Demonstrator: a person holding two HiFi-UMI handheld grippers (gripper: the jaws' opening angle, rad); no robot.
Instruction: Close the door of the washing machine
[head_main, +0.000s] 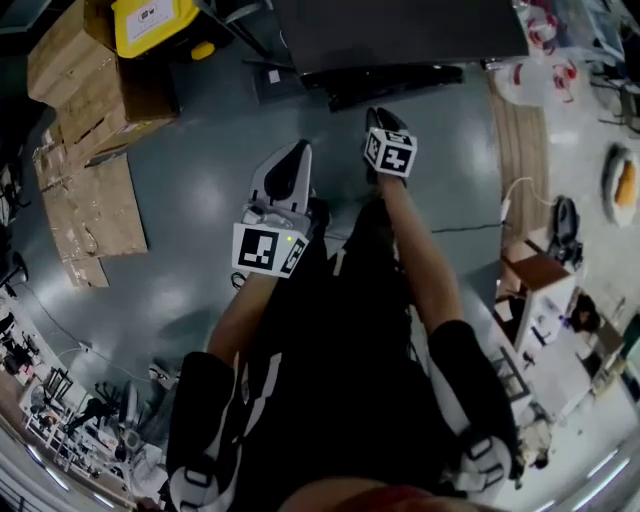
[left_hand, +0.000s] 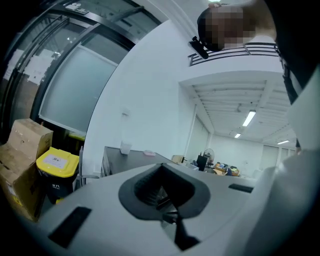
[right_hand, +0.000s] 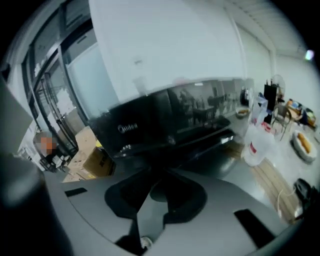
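The washing machine (head_main: 400, 30) is a dark box at the top of the head view. A dark flat part (head_main: 390, 85) juts out low at its front. In the right gripper view its black front (right_hand: 165, 125) with a pale logo fills the middle, close ahead. My right gripper (head_main: 385, 125) (right_hand: 159, 175) hangs just before that front, apart from it. Its jaws are together and hold nothing. My left gripper (head_main: 285, 175) (left_hand: 161, 169) is lower left of it, shut and empty, and faces a white wall. I cannot tell how the door stands.
Cardboard boxes (head_main: 85, 90) (left_hand: 22, 160) and a yellow-lidded bin (head_main: 150, 22) (left_hand: 56, 170) stand left of the machine. Flattened cardboard (head_main: 90, 215) lies on the grey floor. White jugs (head_main: 545, 75) (right_hand: 257, 145) and a wooden strip (head_main: 520, 150) are at the right. My legs fill the lower middle.
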